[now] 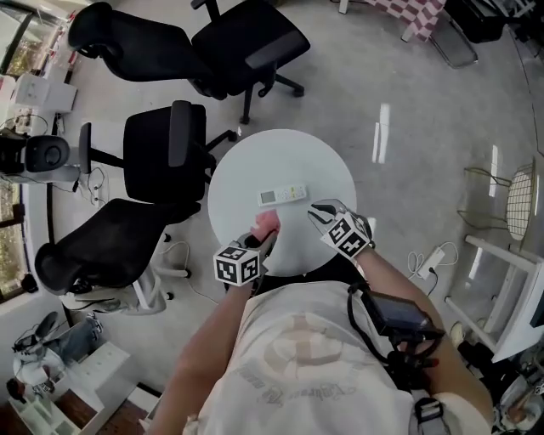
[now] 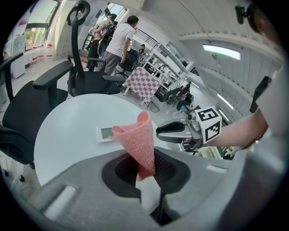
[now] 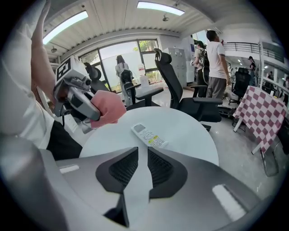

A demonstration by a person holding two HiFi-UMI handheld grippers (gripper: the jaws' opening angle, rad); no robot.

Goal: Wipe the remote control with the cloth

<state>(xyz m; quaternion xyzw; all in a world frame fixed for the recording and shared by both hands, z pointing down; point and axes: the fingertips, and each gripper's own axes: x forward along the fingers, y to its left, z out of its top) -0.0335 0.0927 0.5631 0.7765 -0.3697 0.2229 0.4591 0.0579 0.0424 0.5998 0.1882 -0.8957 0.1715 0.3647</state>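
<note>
Left gripper (image 2: 146, 170): clamped the pink dotted cloth (image 2: 139, 140).
Right gripper (image 3: 142, 163): jaws narrowly apart, empty.
White slim plastic remote control (image 1: 282, 194): lay on round white table (image 1: 255, 157), untouched.

Glossy grey floor (image 1: 399, 102) spreads all round a round white table (image 1: 255, 166), with black office chairs (image 1: 157, 144) crowded on one side of it. Strip lights (image 3: 160, 7) glow overhead and daylight comes through tall windows (image 3: 106, 58). A checked drape (image 3: 259, 110) hangs off to one side, and people (image 3: 216, 54) stand beyond.
</note>
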